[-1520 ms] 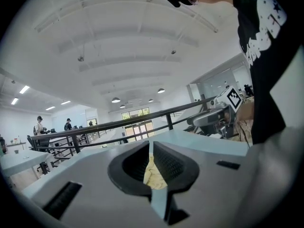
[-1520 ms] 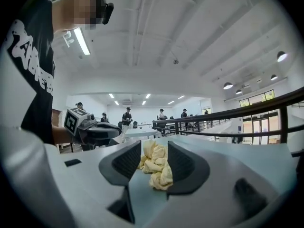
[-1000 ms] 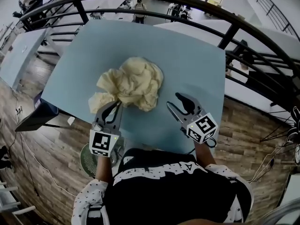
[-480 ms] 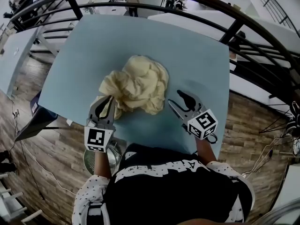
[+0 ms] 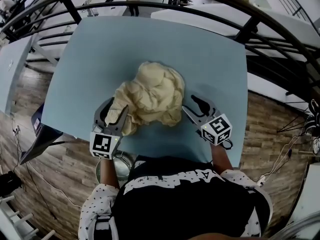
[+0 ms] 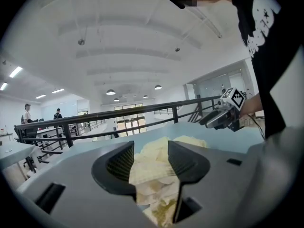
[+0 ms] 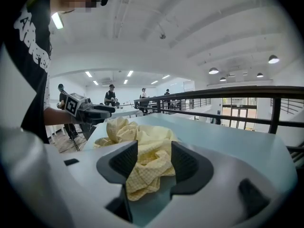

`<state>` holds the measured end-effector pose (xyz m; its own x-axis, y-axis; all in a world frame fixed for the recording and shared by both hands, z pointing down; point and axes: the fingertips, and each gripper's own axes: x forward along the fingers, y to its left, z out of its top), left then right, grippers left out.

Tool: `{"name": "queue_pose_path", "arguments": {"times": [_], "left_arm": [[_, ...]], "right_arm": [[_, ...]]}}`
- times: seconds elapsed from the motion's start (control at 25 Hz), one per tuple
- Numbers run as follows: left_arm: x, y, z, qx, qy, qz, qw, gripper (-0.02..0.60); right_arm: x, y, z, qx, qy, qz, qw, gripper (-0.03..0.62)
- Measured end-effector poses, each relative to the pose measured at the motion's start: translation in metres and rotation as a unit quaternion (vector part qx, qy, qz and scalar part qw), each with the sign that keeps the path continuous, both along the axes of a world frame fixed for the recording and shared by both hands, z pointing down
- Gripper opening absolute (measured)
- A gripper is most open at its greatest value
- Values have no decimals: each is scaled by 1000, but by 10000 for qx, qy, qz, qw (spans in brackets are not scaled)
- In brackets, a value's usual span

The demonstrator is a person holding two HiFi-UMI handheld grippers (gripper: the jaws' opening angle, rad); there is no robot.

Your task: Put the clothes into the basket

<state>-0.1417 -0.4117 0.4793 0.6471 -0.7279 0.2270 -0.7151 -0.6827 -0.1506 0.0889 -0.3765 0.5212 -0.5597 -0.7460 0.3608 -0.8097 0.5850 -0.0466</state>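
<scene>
A crumpled pale yellow checked cloth (image 5: 152,94) lies in a heap near the front of the light blue table (image 5: 150,39). My left gripper (image 5: 117,109) sits at the heap's left front edge. Its jaws have just been opening, and a fold of cloth (image 6: 152,170) lies loose between them. My right gripper (image 5: 189,104) is at the heap's right side. It has opened a little further, and a cloth edge (image 7: 142,141) lies between its fingers, unpressed. A round basket (image 5: 117,163) stands on the floor under the table's near edge, mostly hidden.
A black curved railing (image 5: 250,29) runs behind and to the right of the table. Wood flooring lies on both sides. A dark object (image 5: 37,136) sits by the table's left corner. People stand far off in the hall.
The left gripper's jaws, together on the cloth's edge a second ago, now stand apart around it. Both grippers have closed in on the heap from either side.
</scene>
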Motion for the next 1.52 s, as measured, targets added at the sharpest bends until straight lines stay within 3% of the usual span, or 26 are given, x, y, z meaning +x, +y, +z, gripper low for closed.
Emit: {"name": "queue_pose_path", "arguments": {"times": [0.52, 0.84, 1.16, 1.52], "left_arm": [[-1, -13, 37, -519, 117, 536, 9971, 267], [2, -26, 60, -809, 89, 771, 9937, 279], [15, -37, 81, -1105, 125, 1107, 9876, 281], [33, -46, 93, -1280, 242, 1422, 9812, 281]], "right_arm": [[-16, -2, 11, -175, 124, -276, 9994, 259], [-13, -14, 31, -403, 173, -222, 9988, 265], [-11, -14, 67, -951, 472, -238, 9941, 265], [-27, -22, 83, -1122, 436, -362, 9921, 265]]}}
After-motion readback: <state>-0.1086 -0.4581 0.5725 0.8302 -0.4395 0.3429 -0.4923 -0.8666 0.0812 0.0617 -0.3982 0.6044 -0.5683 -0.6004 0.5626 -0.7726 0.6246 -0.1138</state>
